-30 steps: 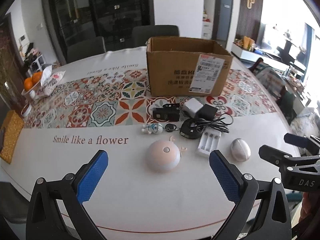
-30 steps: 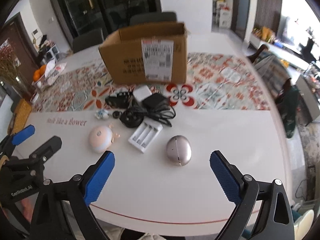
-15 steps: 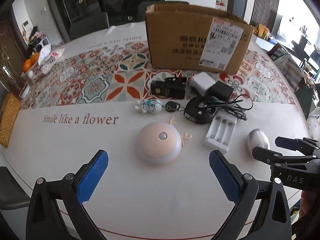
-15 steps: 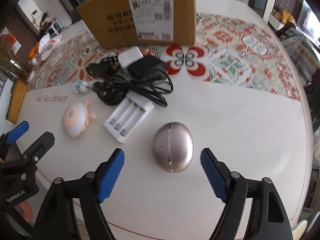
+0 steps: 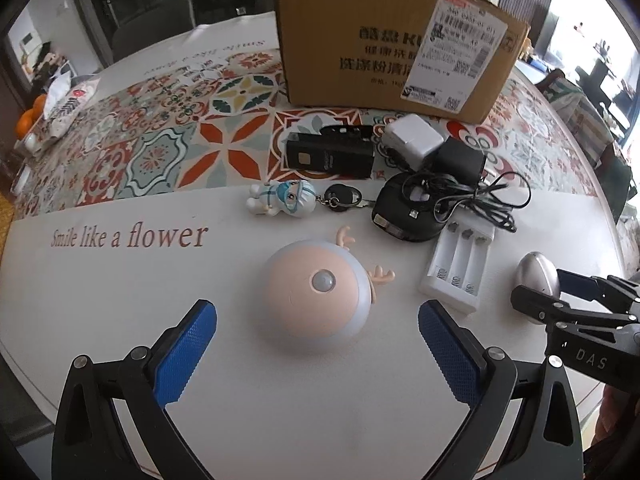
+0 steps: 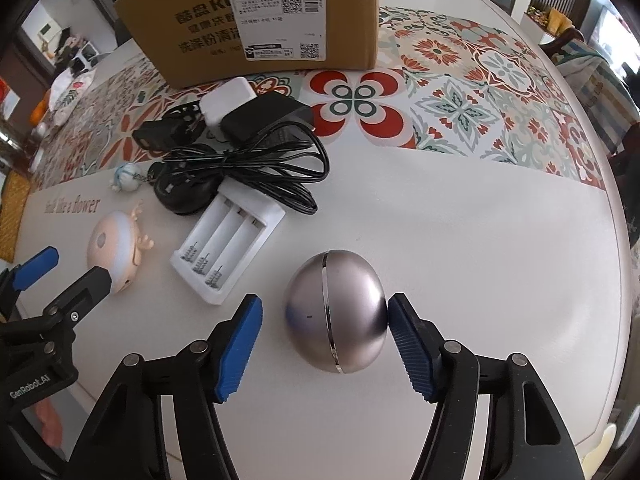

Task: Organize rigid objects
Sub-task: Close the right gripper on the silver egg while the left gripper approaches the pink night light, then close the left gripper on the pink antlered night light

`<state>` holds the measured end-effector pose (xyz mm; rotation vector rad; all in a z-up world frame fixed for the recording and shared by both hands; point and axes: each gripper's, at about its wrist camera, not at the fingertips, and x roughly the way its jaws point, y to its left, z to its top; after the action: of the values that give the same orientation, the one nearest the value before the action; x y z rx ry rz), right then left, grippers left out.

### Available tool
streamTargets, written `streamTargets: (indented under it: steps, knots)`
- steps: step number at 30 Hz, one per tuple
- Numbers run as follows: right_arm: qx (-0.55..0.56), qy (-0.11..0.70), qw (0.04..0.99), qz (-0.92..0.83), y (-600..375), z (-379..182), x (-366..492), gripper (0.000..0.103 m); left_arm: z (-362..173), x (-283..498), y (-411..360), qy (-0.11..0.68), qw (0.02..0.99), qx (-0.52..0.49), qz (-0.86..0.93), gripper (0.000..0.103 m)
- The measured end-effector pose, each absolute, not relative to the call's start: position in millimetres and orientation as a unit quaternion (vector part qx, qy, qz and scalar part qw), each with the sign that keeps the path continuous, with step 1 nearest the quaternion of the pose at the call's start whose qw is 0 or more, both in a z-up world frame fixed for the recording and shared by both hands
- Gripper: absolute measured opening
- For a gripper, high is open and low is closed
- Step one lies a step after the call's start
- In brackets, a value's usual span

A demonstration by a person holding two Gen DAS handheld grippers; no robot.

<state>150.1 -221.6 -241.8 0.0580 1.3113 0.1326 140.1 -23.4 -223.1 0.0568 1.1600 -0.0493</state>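
Note:
A pink round night light (image 5: 316, 288) with small antlers lies on the white table just ahead of my open left gripper (image 5: 318, 344). A silver egg-shaped object (image 6: 336, 310) sits between the fingers of my right gripper (image 6: 324, 340); the right pad touches it, the left pad stands apart. A white battery charger (image 6: 228, 242), black cabled adapters (image 6: 256, 152), a white plug (image 6: 228, 100), a black device (image 5: 330, 154) and a figurine keychain (image 5: 288, 198) lie before a cardboard box (image 5: 384, 44).
The tiled patterned cloth (image 5: 160, 140) covers the table's middle. A snack bag (image 5: 66, 100) and oranges (image 5: 28, 122) sit at the far left. The table's round edge (image 6: 616, 240) curves on the right. Chairs stand behind the box.
Both grippers have moved forward and down towards the table. The right gripper's fingers have narrowed around the silver egg. The left gripper stays wide open, closer to the night light.

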Motion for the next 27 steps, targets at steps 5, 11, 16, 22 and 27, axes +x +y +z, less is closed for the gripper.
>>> streamTargets:
  steps: [5, 11, 16, 22, 27]
  knots:
    - [0.037, 0.614, 0.787, 0.054, -224.4, -248.5, 152.9, 0.055, -231.7, 145.9, -19.9, 0.557, 0.83, 0.029, -0.03, 0.103]
    - [0.047, 0.612, 0.788, 0.044, -221.3, -251.6, 153.5, 0.054, -242.0, 154.4, -21.9, 0.564, 0.823, 0.048, -0.047, 0.103]
    - [0.066, 0.615, 0.785, 0.038, -221.4, -251.8, 151.4, 0.054, -251.7, 161.8, -22.4, 0.569, 0.818, 0.063, -0.055, 0.095]
    - [0.077, 0.612, 0.786, 0.032, -217.6, -247.6, 145.5, 0.054, -259.7, 166.8, -21.3, 0.575, 0.812, 0.065, -0.075, 0.08]
    - [0.079, 0.606, 0.791, 0.028, -213.1, -239.8, 145.7, 0.054, -260.1, 165.4, -20.2, 0.57, 0.814, 0.065, -0.087, 0.075]
